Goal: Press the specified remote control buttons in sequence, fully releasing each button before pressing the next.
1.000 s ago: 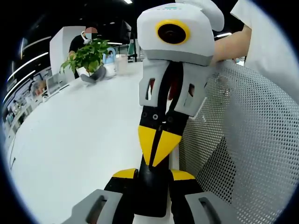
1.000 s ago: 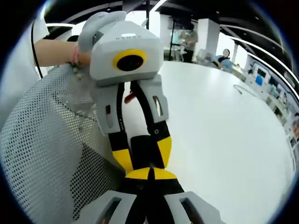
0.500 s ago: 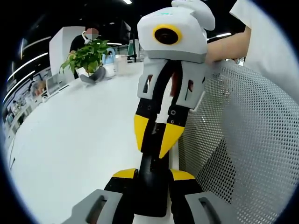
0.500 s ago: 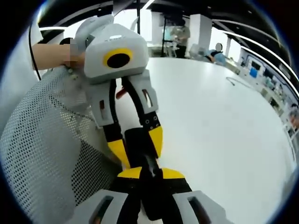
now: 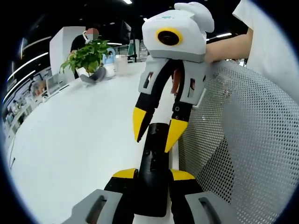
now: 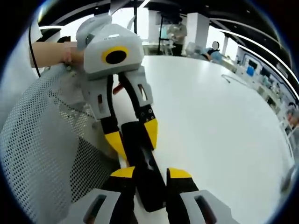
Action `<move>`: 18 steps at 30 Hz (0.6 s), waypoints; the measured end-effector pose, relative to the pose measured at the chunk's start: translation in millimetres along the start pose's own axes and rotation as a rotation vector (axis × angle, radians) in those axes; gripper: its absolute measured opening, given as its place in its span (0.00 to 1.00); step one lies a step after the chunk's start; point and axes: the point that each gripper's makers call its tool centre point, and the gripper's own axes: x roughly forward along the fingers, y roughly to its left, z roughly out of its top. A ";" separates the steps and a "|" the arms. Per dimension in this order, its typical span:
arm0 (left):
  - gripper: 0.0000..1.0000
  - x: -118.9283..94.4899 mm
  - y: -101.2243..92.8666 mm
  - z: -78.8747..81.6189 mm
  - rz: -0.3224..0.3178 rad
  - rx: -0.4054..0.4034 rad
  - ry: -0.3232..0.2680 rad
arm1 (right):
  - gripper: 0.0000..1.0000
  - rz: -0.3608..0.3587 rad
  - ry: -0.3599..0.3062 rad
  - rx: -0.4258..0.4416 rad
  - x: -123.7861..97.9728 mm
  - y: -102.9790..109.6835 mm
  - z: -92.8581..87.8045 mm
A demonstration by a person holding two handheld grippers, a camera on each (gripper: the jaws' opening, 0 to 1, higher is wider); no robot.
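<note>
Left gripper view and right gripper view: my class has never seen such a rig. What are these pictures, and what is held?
A person holds a tool with a two-jaw claw in each hand. A camera rides on each tool, looking along its jaws. In the left gripper view, the left claw rises from the bottom, shut on a black remote. The right claw faces it, jaws open either side of the remote's far end. Beneath is a white table with a potted plant.
</note>
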 end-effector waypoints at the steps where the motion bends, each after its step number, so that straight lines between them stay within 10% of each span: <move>1: 0.26 -0.2 -0.1 0.1 0.001 -0.001 0.000 | 0.24 -0.003 -0.003 0.004 -0.1 -0.9 -0.4; 18: 0.26 0.2 0.4 -0.1 0.001 -0.005 -0.006 | 0.28 0.025 -0.010 0.042 0.1 1.6 -4.1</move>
